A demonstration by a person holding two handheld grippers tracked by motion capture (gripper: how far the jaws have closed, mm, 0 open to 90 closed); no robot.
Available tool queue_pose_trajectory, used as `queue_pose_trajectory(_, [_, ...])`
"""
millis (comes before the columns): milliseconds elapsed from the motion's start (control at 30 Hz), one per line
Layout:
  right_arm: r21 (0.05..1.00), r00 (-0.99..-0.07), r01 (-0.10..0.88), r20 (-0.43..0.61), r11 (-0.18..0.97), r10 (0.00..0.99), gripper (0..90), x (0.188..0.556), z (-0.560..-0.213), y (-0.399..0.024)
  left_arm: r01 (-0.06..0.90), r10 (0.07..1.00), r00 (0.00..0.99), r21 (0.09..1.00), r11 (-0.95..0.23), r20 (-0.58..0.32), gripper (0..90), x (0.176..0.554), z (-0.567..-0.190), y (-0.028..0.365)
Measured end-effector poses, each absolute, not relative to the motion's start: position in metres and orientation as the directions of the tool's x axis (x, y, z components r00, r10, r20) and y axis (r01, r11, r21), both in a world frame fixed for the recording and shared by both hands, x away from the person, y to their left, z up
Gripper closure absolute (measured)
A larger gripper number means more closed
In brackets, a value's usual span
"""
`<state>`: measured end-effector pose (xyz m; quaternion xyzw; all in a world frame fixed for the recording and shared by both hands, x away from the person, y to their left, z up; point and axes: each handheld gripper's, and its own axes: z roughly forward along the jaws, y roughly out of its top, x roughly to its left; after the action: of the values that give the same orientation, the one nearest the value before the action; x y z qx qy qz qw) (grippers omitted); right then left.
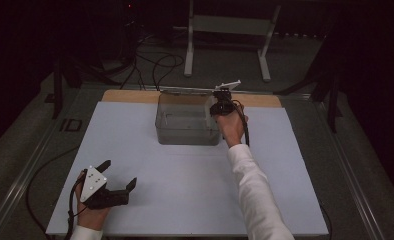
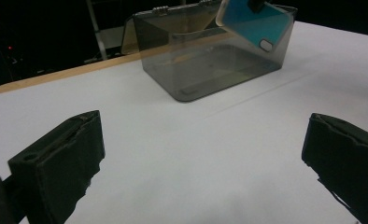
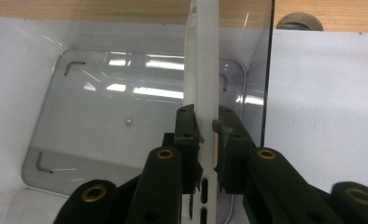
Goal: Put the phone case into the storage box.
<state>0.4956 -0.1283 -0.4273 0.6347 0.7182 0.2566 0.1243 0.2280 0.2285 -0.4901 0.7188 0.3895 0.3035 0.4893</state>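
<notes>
A smoky see-through box (image 1: pixel 185 131) stands on the white sheet at the back centre, its hinged lid (image 1: pixel 184 90) swung open behind it. My right gripper (image 1: pixel 219 106) hangs over the box's right end, shut on a phone case (image 3: pixel 203 70). The case stands on edge between the pads, pale along its rim, and reaches down into the box (image 3: pixel 102 135). In the left gripper view the case (image 2: pixel 254 21) shows a blue face at the box's (image 2: pixel 205 70) far top corner. My left gripper (image 1: pixel 120 172) rests open near the front left of the sheet with nothing between its fingers (image 2: pixel 60 158).
The white sheet (image 1: pixel 185 200) covers most of the table, with a strip of bare wood (image 1: pixel 130 96) along its far edge. Beyond the table, cables (image 1: pixel 155 65) lie on the floor beside a white stand's legs (image 1: pixel 189 60).
</notes>
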Motion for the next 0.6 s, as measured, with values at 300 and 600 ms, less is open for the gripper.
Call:
queue_pose_trajectory(300, [0.509, -0.13, 0.86, 0.139, 0.042, 0.982, 80.7, 0.4977, -0.4327, -0.1298, 0.264, 0.858, 0.511, 0.94, -0.215, 0.053, 0.2, 0.2279, -0.4903, 0.2287])
queue_pose_trajectory(600, [0.497, -0.11, 0.867, 0.129, 0.032, 0.986, 80.6, 0.4994, -0.4365, -0.1275, 0.264, 0.858, 0.51, 0.94, -0.215, 0.053, 0.2, 0.228, -0.4903, 0.229])
